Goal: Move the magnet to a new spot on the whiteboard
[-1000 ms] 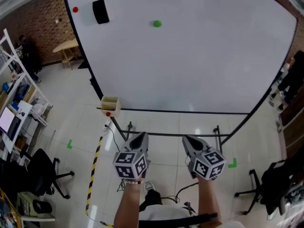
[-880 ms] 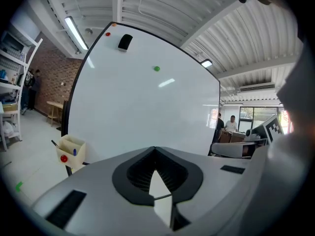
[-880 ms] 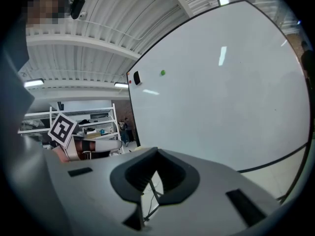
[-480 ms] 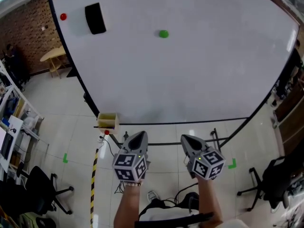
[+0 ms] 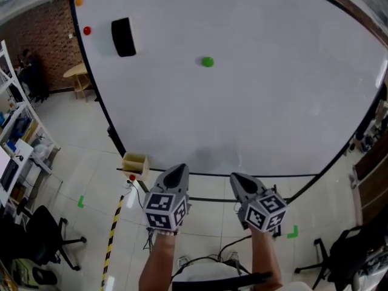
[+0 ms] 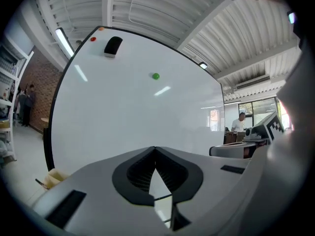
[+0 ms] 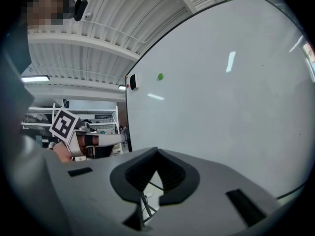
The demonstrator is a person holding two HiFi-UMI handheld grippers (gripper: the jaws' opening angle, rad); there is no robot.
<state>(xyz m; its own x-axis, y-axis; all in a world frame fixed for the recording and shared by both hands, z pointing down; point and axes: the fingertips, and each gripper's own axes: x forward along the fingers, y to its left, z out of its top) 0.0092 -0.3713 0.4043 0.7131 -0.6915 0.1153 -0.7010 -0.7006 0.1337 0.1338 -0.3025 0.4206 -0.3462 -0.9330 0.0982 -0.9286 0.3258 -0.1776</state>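
A large whiteboard (image 5: 260, 96) fills the upper part of the head view. A small green magnet (image 5: 208, 62) sticks near its upper middle; the same green magnet (image 6: 155, 76) shows in the left gripper view and, small, in the right gripper view (image 7: 160, 76). A red magnet (image 5: 86, 31) and a black eraser (image 5: 124, 37) sit at the top left corner. My left gripper (image 5: 176, 174) and right gripper (image 5: 237, 179) hang side by side below the board's bottom edge, far from the magnets. Both have their jaws shut and empty.
A small yellow box (image 5: 135, 164) hangs at the board's lower left corner. Yellow-black tape (image 5: 112, 235) runs along the tiled floor. Shelves (image 5: 18, 138) and an office chair (image 5: 42, 238) stand at the left, a wooden table (image 5: 79, 74) behind.
The view has shifted, so the board and its magnets sit lower and nearer in the frame. Both grippers keep the same shut pose side by side.
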